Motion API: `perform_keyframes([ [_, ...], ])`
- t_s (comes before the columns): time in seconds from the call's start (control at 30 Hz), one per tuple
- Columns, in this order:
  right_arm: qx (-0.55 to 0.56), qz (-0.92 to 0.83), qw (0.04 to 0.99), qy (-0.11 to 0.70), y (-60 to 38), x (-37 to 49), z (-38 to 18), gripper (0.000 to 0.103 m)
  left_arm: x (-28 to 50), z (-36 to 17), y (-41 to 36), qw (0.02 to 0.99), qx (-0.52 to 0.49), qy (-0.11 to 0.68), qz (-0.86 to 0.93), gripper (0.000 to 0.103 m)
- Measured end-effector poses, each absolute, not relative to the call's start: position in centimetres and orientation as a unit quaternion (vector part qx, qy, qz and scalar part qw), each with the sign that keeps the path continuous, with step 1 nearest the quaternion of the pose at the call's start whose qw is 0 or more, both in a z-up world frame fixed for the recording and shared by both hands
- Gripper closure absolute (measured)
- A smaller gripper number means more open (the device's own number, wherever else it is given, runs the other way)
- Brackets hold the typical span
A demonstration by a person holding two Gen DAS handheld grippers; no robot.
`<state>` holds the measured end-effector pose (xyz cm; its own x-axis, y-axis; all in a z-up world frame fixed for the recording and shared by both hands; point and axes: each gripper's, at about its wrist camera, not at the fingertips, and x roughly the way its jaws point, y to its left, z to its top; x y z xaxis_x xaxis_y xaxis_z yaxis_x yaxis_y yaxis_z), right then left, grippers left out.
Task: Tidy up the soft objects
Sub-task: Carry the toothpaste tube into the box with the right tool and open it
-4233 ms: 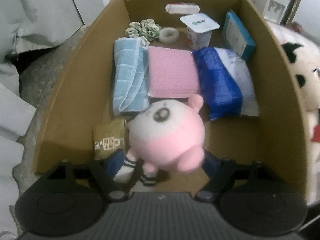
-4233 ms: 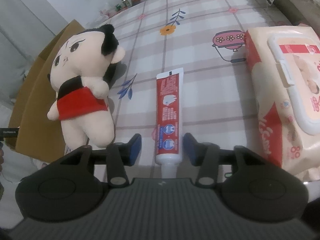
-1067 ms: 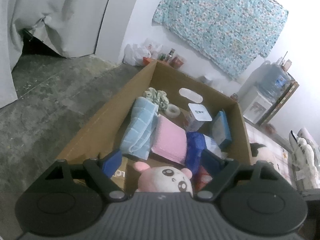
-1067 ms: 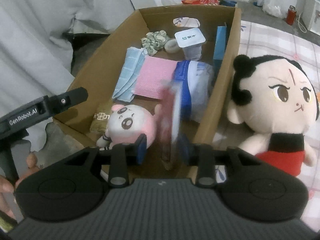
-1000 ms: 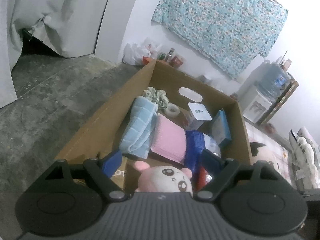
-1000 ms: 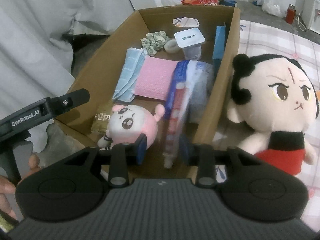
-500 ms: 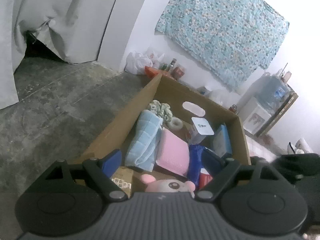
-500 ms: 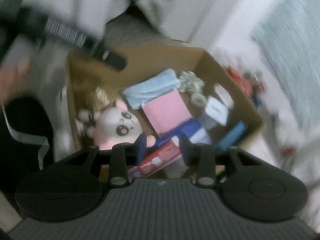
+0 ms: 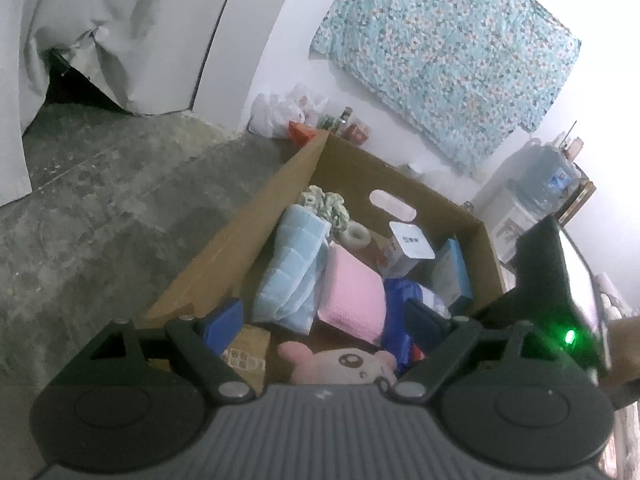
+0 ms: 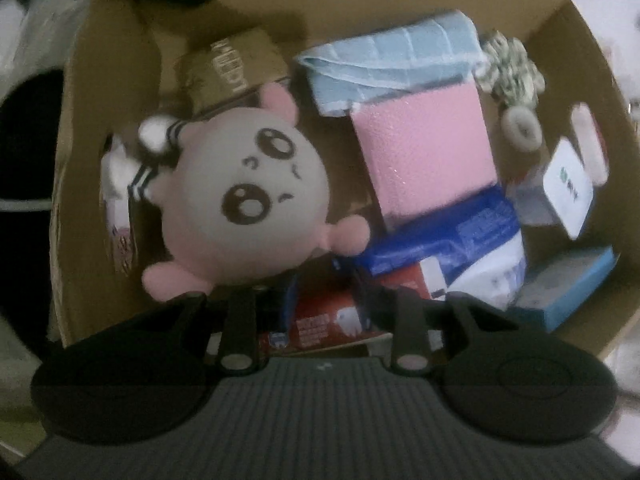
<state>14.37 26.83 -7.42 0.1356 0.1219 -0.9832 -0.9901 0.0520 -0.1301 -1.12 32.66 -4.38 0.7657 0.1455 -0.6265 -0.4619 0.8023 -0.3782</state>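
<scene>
- Two grippers were seen: right gripper (image 10: 326, 300), jaws closing on the red toothpaste tube (image 10: 320, 322), had been lowered into the cardboard box (image 10: 100, 80).
- Left gripper (image 9: 324, 320) was kept spread, empty; tube placement was judged nearly done.

1. The left gripper (image 9: 324, 318) hangs above the near end of the cardboard box (image 9: 224, 248), tilted down toward its inside, jaws spread wide with nothing between them.
2. Its blue fingertips (image 9: 222, 320) sit apart, one over the box's left wall, the other over its middle.
3. The right gripper (image 10: 326, 298) points steeply down into that same box, low over its near end.
4. Its jaws are closing, with the red toothpaste tube (image 10: 320, 320) between them; the picture is too blurred and dark to see whether the pads press on it.
5. From the left wrist view, the right gripper's black body shows at the box's right wall, a green light on it.
</scene>
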Motion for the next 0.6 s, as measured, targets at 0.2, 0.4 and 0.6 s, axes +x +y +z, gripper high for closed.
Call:
perform_keyframes([
  [0.2, -0.464, 0.451, 0.590, 0.483, 25.4, 15.6, -6.9, 0.076, -1.1, -4.7, 32.9, 0.901, -0.271, 0.296, 0.168, 0.015],
  [0.4, -0.457, 0.478, 0.594, 0.459, 24.9, 15.1, -6.3, 0.076, -0.9, -5.0, 32.7, 0.899, -0.273, 0.298, 0.167, 0.015],
  [0.6, -0.449, 0.456, 0.574, 0.510, 25.2, 16.2, -7.8, 0.075, -0.8, -4.8, 32.5, 0.899, -0.269, 0.301, 0.167, 0.015],
])
